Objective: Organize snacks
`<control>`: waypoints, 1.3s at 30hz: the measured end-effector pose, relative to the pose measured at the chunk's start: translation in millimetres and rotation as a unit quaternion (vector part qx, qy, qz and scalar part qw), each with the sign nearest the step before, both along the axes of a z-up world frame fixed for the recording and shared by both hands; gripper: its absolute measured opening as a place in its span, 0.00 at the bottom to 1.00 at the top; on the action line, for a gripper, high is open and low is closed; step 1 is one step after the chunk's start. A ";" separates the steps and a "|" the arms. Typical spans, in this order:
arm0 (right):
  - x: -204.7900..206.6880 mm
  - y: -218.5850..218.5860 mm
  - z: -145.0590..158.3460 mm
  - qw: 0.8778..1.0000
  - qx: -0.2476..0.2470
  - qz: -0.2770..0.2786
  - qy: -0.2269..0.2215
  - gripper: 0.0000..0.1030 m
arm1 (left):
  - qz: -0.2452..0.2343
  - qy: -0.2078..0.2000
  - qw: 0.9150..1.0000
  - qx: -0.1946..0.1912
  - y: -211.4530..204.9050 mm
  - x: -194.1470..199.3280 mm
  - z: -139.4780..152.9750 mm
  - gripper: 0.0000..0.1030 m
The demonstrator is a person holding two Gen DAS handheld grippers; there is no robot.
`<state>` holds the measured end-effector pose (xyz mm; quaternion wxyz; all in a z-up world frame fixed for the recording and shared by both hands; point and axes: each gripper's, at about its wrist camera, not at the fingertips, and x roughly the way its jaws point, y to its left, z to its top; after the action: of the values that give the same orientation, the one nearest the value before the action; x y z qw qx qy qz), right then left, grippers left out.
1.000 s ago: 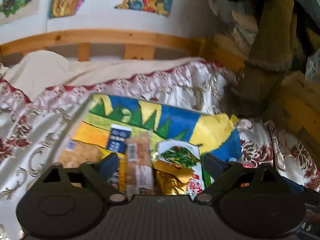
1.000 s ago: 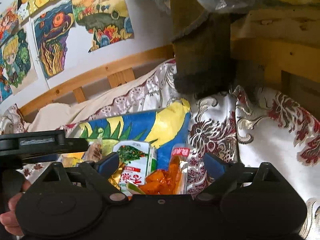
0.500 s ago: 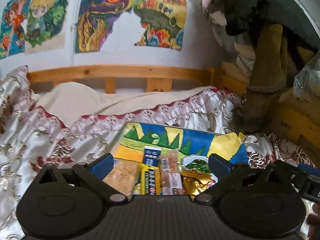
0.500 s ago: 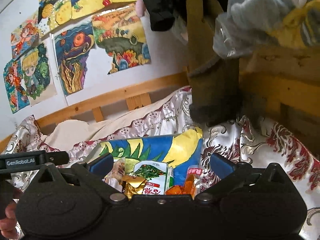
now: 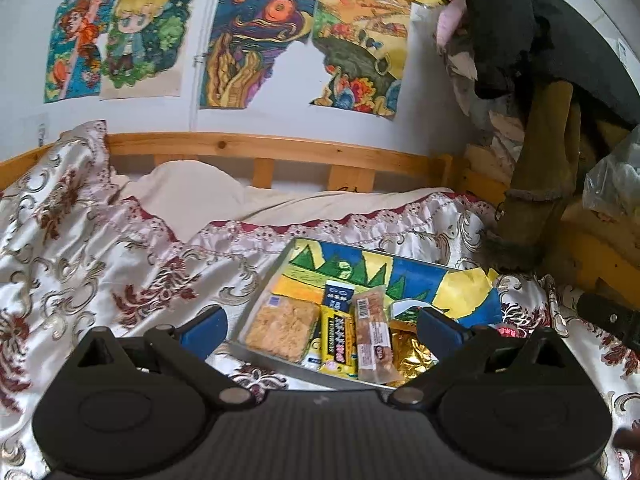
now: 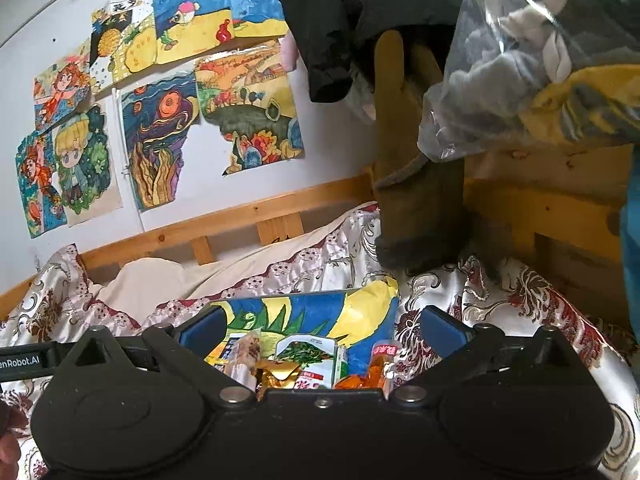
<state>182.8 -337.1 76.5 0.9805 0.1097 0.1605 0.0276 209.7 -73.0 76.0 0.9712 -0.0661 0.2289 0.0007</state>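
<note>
A flat tray (image 5: 262,292) lined with a blue, yellow and green drawing lies on the bedspread and holds several snack packs in a row: a tan cracker pack (image 5: 280,330), a yellow bar (image 5: 337,342), a brown bar (image 5: 372,336), a gold foil pack (image 5: 408,352). My left gripper (image 5: 320,326) is open and empty, above the tray's near end. In the right wrist view the tray (image 6: 360,300) shows a white and green pack (image 6: 316,360) and an orange pack (image 6: 368,376). My right gripper (image 6: 320,330) is open and empty above them.
The tray lies on a patterned satin bedspread (image 5: 100,264) with a wooden bed rail (image 5: 260,148) behind it. Drawings (image 5: 256,40) hang on the wall. Hanging clothes (image 6: 416,200) and a plastic bag (image 6: 520,60) crowd the right side.
Both grippers have pulled back and tilted upward away from the tray. The snacks now look smaller and lower, and more of the wall shows.
</note>
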 end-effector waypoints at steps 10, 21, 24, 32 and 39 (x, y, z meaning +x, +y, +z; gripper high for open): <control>-57.2 27.5 13.4 0.999 -0.022 0.015 -0.024 0.99 | 0.012 -0.006 1.000 -0.015 27.8 -60.2 -1.5 1.00; -107.9 53.5 21.6 0.998 -0.040 0.018 -0.047 0.99 | 0.047 0.015 0.999 -0.013 52.2 -111.2 2.6 1.00; -119.6 56.7 22.4 0.998 -0.038 0.020 -0.049 0.99 | 0.054 0.013 0.998 -0.010 56.4 -125.3 -0.1 1.00; -145.7 64.1 22.3 0.998 -0.034 0.024 -0.045 0.99 | 0.074 0.012 0.997 -0.010 65.1 -152.3 -4.7 1.00; -162.0 69.1 18.0 0.999 -0.030 0.025 -0.026 0.99 | 0.067 0.016 0.998 0.014 63.6 -168.8 -2.8 1.00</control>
<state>20.9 -268.0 94.5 0.9862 0.0752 0.1386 0.0506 41.0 -9.4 73.1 0.9660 -0.0672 0.2395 0.0702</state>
